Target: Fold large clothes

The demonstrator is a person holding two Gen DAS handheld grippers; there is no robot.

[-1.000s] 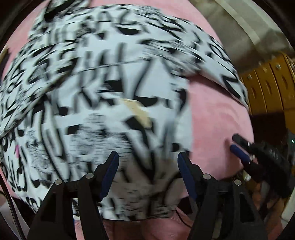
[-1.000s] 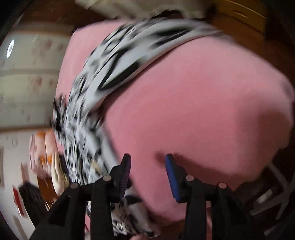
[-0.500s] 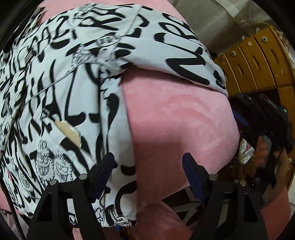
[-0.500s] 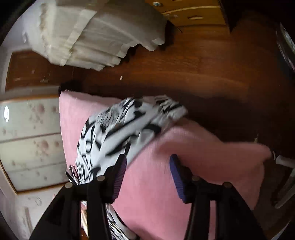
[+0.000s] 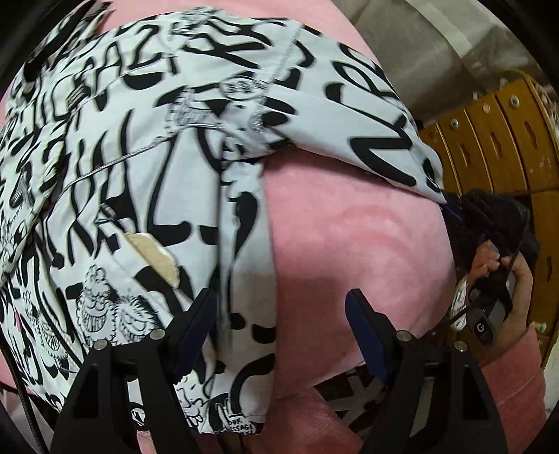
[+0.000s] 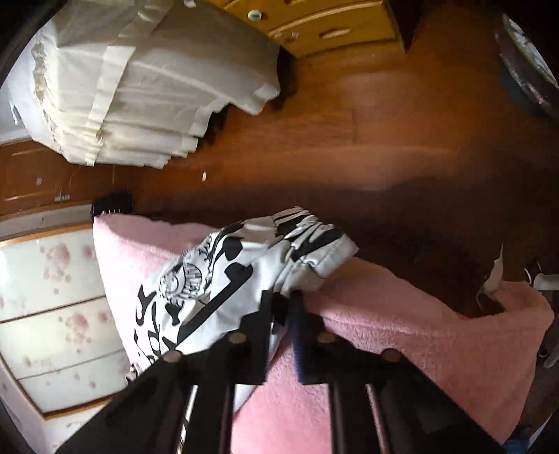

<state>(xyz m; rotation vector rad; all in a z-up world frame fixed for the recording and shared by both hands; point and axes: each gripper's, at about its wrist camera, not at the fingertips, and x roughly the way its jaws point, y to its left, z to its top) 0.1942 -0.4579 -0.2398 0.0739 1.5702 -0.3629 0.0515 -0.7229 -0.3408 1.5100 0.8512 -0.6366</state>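
Observation:
A large white garment with black graffiti lettering (image 5: 146, 167) lies spread on a pink blanket (image 5: 349, 251). My left gripper (image 5: 279, 324) is open and empty, hovering over the garment's right side edge and the bare pink blanket. One sleeve (image 5: 380, 115) reaches out to the right. In the right wrist view my right gripper (image 6: 284, 300) is shut on the sleeve (image 6: 244, 269) near its cuff. The right gripper also shows at the sleeve's tip in the left wrist view (image 5: 450, 209), held by a hand.
White curtains (image 6: 139, 90) hang over a brown wooden floor (image 6: 384, 146). A yellow wooden drawer unit (image 6: 314, 24) stands beyond. A white floral cabinet (image 6: 45, 297) is at the left. Wooden panels (image 5: 496, 132) are at the right in the left wrist view.
My right gripper swung from the pink blanket to the sleeve's end and closed on it. My left gripper shifted right off the garment's middle to its edge and stayed open.

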